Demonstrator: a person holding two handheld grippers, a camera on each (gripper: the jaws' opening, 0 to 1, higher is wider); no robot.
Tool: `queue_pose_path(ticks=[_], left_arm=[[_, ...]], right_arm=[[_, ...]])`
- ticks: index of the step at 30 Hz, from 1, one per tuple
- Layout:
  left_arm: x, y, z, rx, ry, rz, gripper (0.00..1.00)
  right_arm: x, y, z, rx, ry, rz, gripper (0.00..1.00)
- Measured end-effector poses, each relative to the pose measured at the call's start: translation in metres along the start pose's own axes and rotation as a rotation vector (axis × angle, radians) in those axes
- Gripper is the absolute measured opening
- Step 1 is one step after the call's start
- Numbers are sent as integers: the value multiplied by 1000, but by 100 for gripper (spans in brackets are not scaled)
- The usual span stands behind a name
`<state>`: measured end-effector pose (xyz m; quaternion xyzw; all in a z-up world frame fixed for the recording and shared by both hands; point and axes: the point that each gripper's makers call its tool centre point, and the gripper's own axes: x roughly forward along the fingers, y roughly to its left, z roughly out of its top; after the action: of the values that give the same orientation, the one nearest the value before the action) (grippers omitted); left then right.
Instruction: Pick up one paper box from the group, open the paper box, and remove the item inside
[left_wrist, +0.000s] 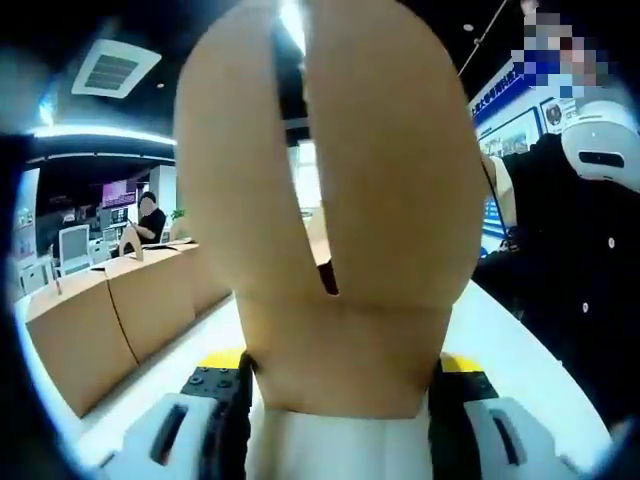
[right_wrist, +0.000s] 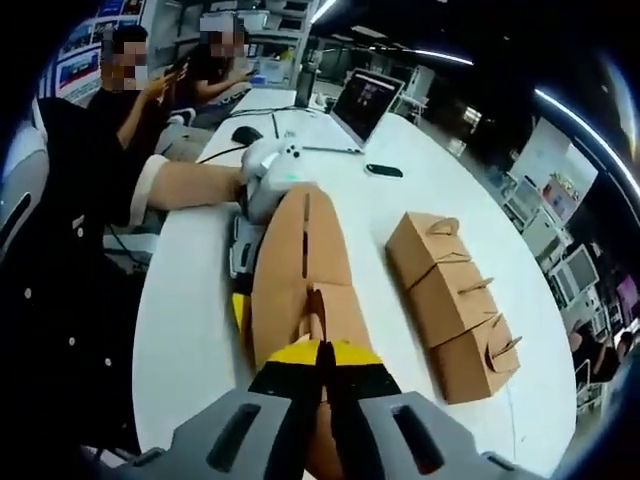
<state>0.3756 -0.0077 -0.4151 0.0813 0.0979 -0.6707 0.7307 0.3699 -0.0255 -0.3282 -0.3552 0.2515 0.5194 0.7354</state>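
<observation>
Brown paper box (right_wrist: 300, 270) is clamped between the jaws of both the left gripper (left_wrist: 340, 400) and right gripper (right_wrist: 322, 385) above the white worktop (right_wrist: 190, 330).

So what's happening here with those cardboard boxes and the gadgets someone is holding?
A person is working a paper box with two hand-held grippers above a white table. The left gripper clamps one end of the box, and the right gripper has its fingers pinched on the other end. The flaps look not yet opened. Three more boxes wait in a row on the table, with a laptop farther back.
</observation>
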Motion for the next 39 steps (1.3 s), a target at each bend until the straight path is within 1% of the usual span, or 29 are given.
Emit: queue_pose_path(ticks=[10,19,21,23,24,25,26,27,29,32,34,36,37,39], left_arm=[[1,0,0,-1,0,-2,71],[1,1,0,-4,2,-1,71],[1,1,-1,-3,6,0,72],[0,3,-1,0,8,8,72],[0,3,-1,0,8,7,72],[0,1,0,0,8,8,72],[0,0,1,3,8,13,73],[-2,-1,1,2,9,13,74],[-7,-3,2,-2,10,11,75],[-18,-7,1,-9,17,37,75],[-30,-11,0,-15,20,65,75],[-45,-12,1,-12,21,117,74],[-56,-13,3,-18,11,158,73],[-69,-16,5,-22,6,203,70]], right_arm=[[-7,-1,5,-7,-9,-5,3],[-7,-1,5,3,-25,-6,3],[-6,-1,5,14,-38,-8,4],[-6,-2,4,47,-47,-14,8],[-6,-3,3,50,-43,-17,14],[-5,-4,3,38,-52,-25,26],[-5,-4,4,20,-65,-27,33],[-5,-2,3,18,-65,-26,35],[-7,0,1,21,-75,-27,33],[-13,3,1,34,-99,-25,33],[-20,2,2,46,-126,-31,33],[-28,0,1,64,-152,-43,33],[-33,-3,-1,73,-164,-52,32],[-40,-5,-3,91,-184,-62,31]])
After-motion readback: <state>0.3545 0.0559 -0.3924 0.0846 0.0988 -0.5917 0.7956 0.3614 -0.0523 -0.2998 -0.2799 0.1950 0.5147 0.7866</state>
